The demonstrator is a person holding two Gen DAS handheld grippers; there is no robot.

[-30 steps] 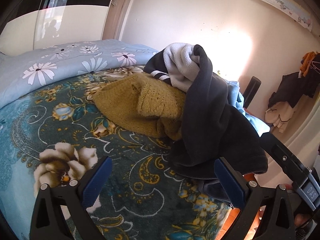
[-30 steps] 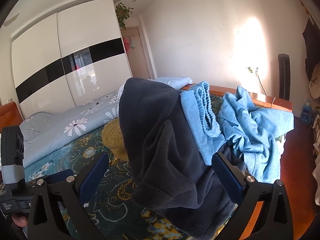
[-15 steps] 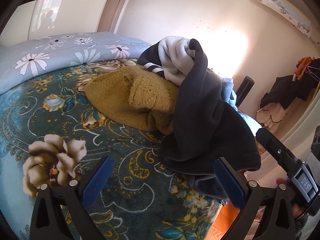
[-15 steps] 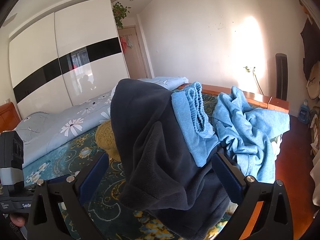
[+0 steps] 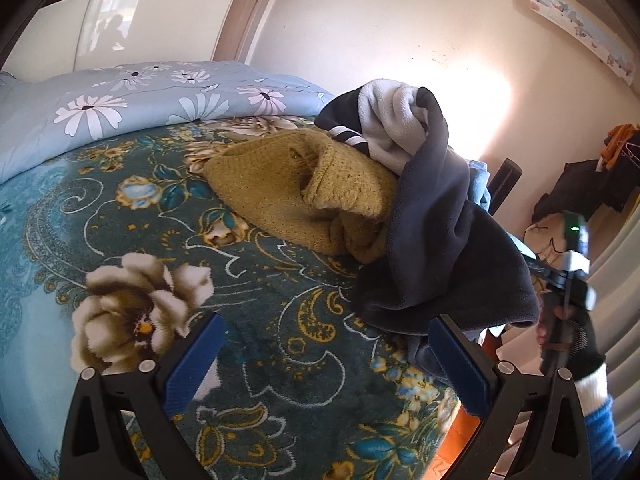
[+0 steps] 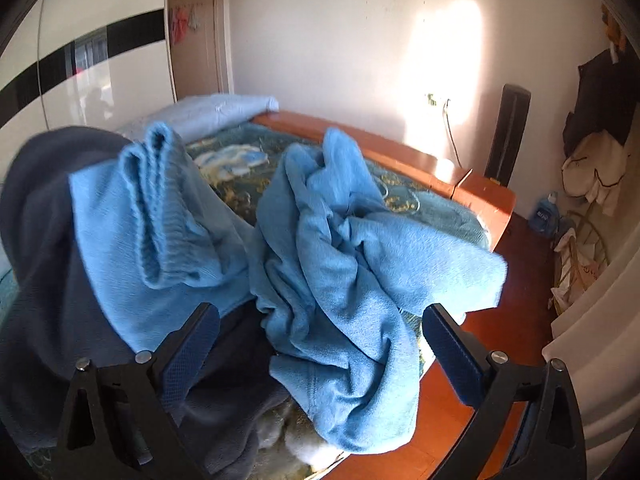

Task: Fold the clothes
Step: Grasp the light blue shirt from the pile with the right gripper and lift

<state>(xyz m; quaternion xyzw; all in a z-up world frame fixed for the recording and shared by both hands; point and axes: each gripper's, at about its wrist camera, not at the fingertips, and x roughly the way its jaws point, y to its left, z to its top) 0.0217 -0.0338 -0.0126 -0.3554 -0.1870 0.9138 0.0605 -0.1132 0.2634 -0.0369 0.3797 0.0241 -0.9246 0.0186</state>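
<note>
A heap of clothes lies on the bed. In the left wrist view a mustard knit sweater (image 5: 304, 196) lies beside a dark navy fleece (image 5: 448, 248) with a white lining (image 5: 396, 120). My left gripper (image 5: 328, 360) is open and empty, low over the bedspread, short of the heap. In the right wrist view a light blue garment (image 6: 360, 264) is crumpled on the navy fleece (image 6: 44, 280), with its ribbed hem (image 6: 160, 200) at left. My right gripper (image 6: 320, 348) is open and empty, close in front of the blue garment.
The teal floral bedspread (image 5: 140, 240) covers the bed, with a pale blue daisy quilt (image 5: 120, 100) behind. The orange wooden footboard (image 6: 400, 156) edges the bed. A dark tall speaker (image 6: 508, 132) and hung clothes (image 6: 596, 120) stand by the wall.
My right gripper has swung right and closer, from the navy fleece toward the blue garment. My left gripper has moved slightly; the right hand with its gripper now shows at its right edge.
</note>
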